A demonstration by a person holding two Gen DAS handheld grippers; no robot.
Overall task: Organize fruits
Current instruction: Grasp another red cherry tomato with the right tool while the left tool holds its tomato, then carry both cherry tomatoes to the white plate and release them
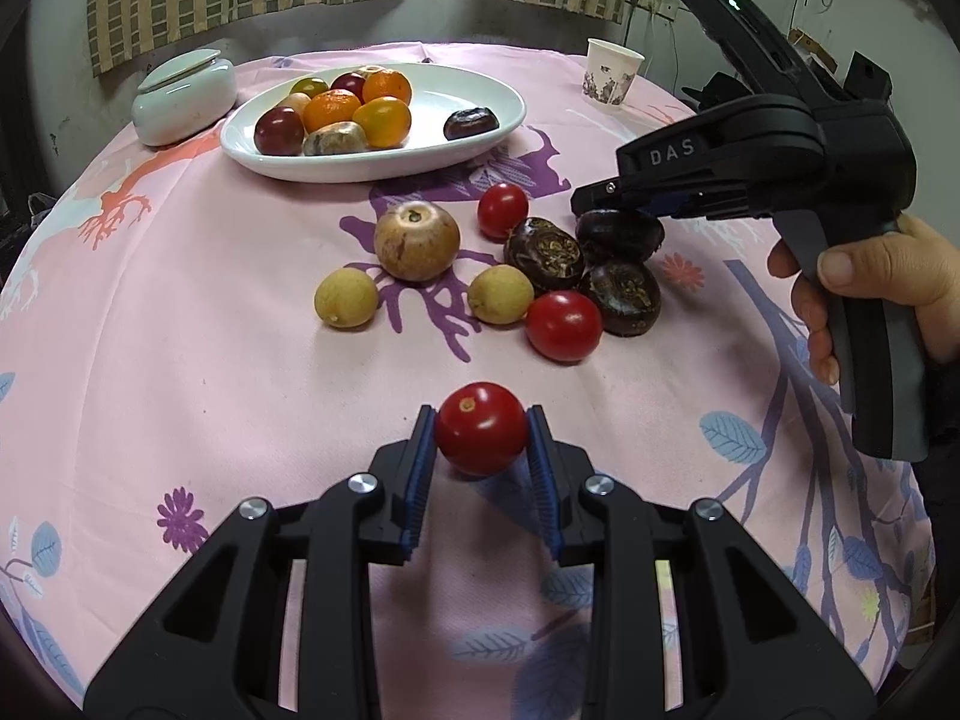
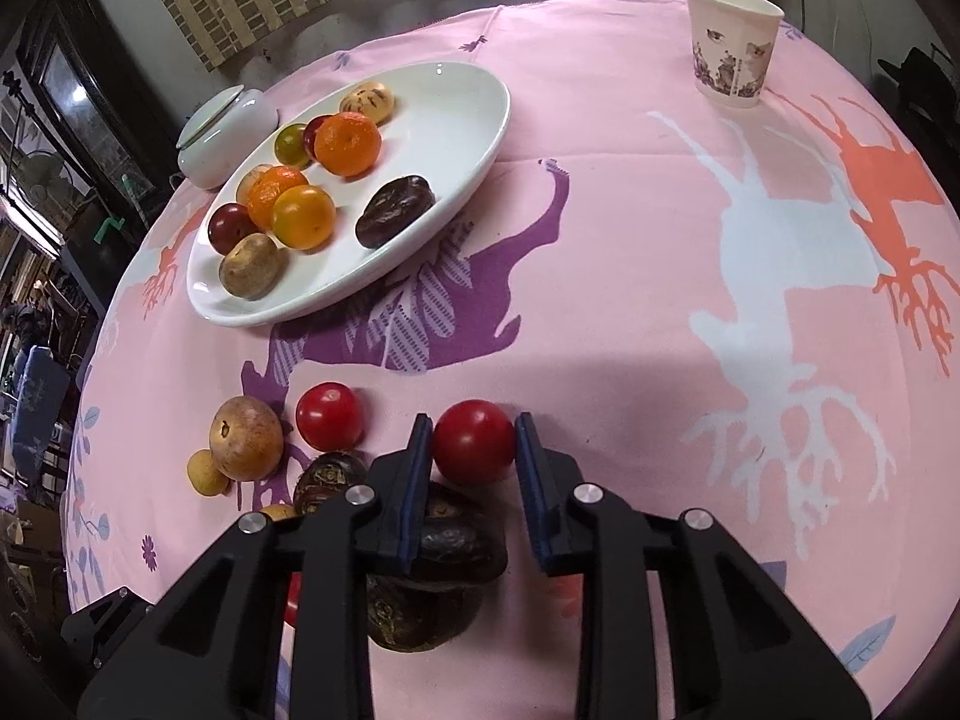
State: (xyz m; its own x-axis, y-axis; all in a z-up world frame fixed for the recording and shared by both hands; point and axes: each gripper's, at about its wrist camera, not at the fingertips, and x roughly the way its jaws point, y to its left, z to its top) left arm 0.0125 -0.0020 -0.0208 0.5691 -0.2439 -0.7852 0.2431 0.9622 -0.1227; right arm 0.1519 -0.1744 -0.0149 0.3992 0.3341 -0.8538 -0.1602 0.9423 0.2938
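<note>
My left gripper (image 1: 481, 420) is shut on a red cherry tomato (image 1: 480, 429), just above the pink cloth near the front edge. My right gripper (image 2: 474, 426) is shut on another red tomato (image 2: 474, 441), both pads touching it, above dark water chestnuts (image 2: 456, 540). In the left wrist view the right gripper (image 1: 591, 201) hovers over the chestnut cluster (image 1: 621, 294). Loose on the cloth lie a brown round fruit (image 1: 417, 240), two pale longans (image 1: 346, 298) and two more tomatoes (image 1: 503, 210). The white oval plate (image 1: 468, 90) at the back holds oranges, dark red fruits and a chestnut.
A paper cup (image 2: 732, 42) stands at the far right of the table. A pale lidded jar (image 1: 183, 96) sits left of the plate. A person's hand (image 1: 870, 288) grips the right tool's handle. The table edge curves close at the left and front.
</note>
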